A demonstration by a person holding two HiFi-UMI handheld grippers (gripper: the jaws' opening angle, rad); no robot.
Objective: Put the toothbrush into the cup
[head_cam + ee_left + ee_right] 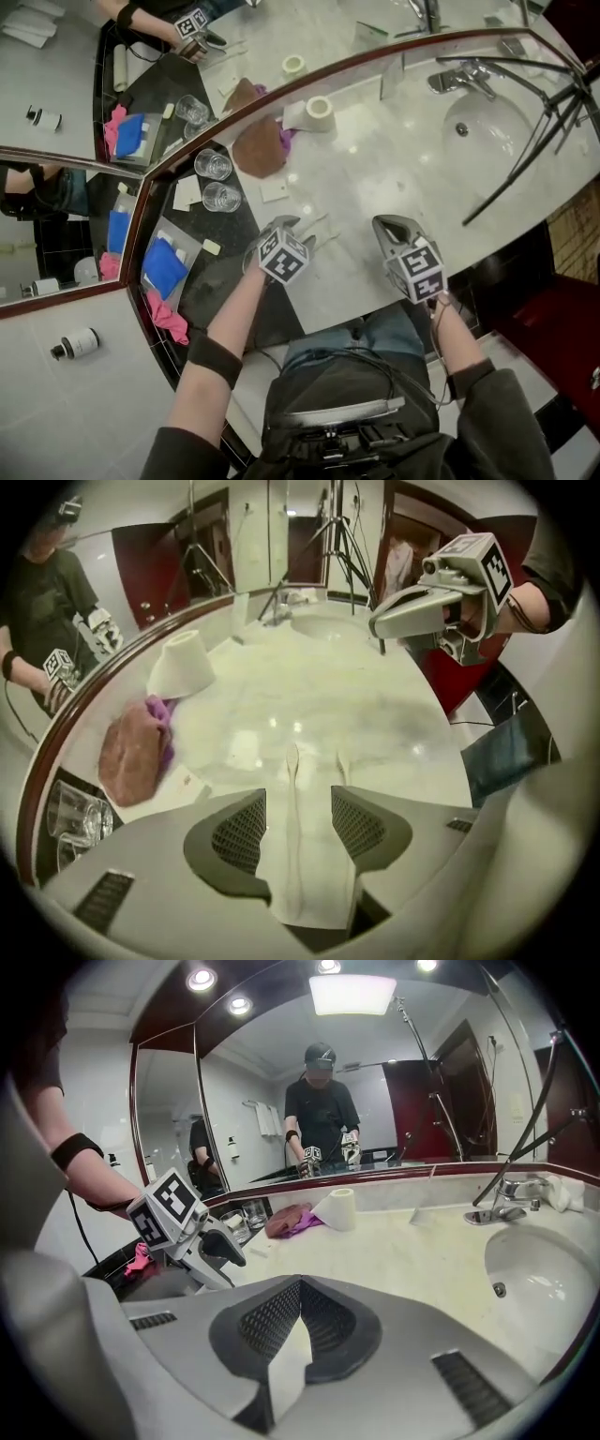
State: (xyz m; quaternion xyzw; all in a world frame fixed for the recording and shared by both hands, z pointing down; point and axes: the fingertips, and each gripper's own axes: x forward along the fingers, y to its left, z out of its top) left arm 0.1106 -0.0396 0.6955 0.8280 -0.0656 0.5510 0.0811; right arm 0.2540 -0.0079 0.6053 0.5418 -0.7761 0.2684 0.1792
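A slim white toothbrush (292, 771) lies on the pale marble counter (394, 169). My left gripper (298, 803) points steeply down over it, open, with one jaw on each side of the handle and neither pad touching it. In the head view that gripper (286, 225) is at the counter's near left. Two clear glass cups (217, 180) stand on the dark shelf to its left, and they also show in the right gripper view (246, 1217). My right gripper (298, 1283) is shut with nothing in it and hovers to the right (392, 225).
A toilet paper roll (319, 111) and a brown and purple cloth (258, 145) lie by the mirror. The basin (487, 127) with its tap (455, 80) is at the far right, crossed by dark tripod legs (534, 141). A blue item (169, 267) sits on the left shelf.
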